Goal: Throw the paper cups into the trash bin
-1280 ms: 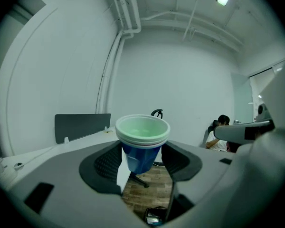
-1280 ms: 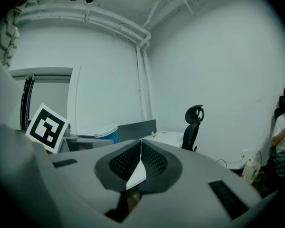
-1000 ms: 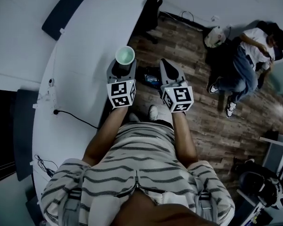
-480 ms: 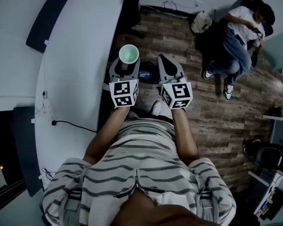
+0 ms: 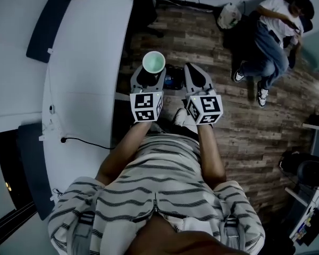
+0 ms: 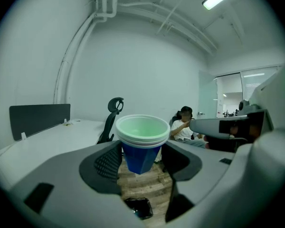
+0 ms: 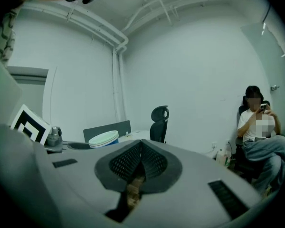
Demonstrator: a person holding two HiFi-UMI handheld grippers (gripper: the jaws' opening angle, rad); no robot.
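Note:
A stack of paper cups [image 6: 141, 144], blue outside with white rims and a pale green inside, stands upright between the jaws of my left gripper [image 6: 141, 159], which is shut on it. In the head view the cups [image 5: 153, 62] hang over the wooden floor just past the white desk's edge, held by the left gripper [image 5: 149, 77]. My right gripper [image 5: 192, 77] hovers beside it on the right, its jaws pressed together with nothing in them [image 7: 140, 161]; the cups' rim [image 7: 103, 138] shows at its left. A dark bin [image 5: 173, 80] lies on the floor between and below the grippers, mostly hidden.
A long white desk [image 5: 90, 57] runs along the left with a cable [image 5: 85, 139] and dark partition panels [image 5: 49, 21]. A black office chair [image 5: 144, 9] stands by the desk. A seated person [image 5: 271, 36] is at the far right, with bags nearby.
Both grippers, with the cups, have shifted a little to the right, away from the desk edge and over the floor. The head view has turned slightly.

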